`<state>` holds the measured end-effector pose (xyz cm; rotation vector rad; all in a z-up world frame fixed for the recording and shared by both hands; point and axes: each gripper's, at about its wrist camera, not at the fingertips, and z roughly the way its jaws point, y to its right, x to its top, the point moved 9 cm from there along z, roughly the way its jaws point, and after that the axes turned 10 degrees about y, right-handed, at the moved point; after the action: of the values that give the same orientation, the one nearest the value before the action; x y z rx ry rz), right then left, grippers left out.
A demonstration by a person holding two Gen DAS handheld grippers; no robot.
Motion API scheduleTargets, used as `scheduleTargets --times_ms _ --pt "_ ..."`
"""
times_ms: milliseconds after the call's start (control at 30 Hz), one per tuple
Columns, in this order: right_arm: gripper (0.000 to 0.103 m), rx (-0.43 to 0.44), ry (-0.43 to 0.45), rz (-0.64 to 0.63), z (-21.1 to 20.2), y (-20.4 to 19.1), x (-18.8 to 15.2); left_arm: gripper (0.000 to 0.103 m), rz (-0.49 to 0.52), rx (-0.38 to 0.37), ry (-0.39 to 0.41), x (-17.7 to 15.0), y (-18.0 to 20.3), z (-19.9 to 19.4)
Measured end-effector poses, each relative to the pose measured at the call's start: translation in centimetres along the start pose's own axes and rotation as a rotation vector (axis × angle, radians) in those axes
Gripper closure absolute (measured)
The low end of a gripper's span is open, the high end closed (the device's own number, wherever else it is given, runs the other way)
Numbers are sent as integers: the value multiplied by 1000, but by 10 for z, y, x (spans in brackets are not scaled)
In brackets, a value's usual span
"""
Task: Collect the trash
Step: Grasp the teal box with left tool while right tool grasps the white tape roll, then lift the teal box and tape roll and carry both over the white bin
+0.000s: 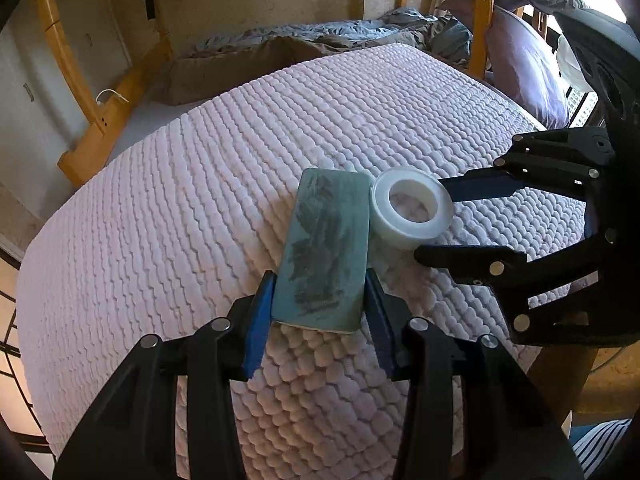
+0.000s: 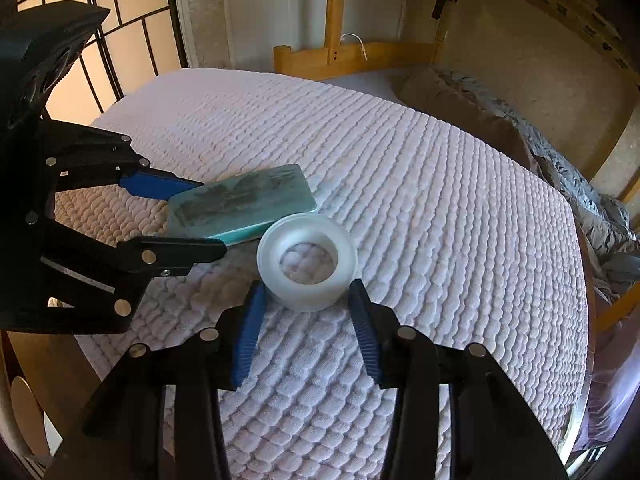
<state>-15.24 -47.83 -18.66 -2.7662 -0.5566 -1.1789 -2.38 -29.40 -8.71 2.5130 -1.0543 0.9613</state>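
Observation:
A flat teal block (image 1: 326, 246) with grey smears lies on a pink quilted cover (image 1: 200, 200); it also shows in the right wrist view (image 2: 240, 200). A white tape roll (image 1: 412, 208) lies flat beside it, touching its right edge, seen too in the right wrist view (image 2: 307, 258). My left gripper (image 1: 320, 292) is open, its blue pads on either side of the block's near end. My right gripper (image 2: 306, 296) is open, its tips at the roll's near sides, and shows in the left wrist view (image 1: 430, 220).
A wooden bed frame (image 1: 92, 92) and rumpled grey bedding (image 1: 360, 36) lie beyond the cover. A black metal lattice frame (image 2: 120, 40) stands at the left in the right wrist view. The cover's edge drops off nearby.

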Motion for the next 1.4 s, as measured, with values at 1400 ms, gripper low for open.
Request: scheduleTargets --times_ms 1400 --pt "62 14 13 -19 -99 -46 -68 58 -108 8 49 -60 41 -93"
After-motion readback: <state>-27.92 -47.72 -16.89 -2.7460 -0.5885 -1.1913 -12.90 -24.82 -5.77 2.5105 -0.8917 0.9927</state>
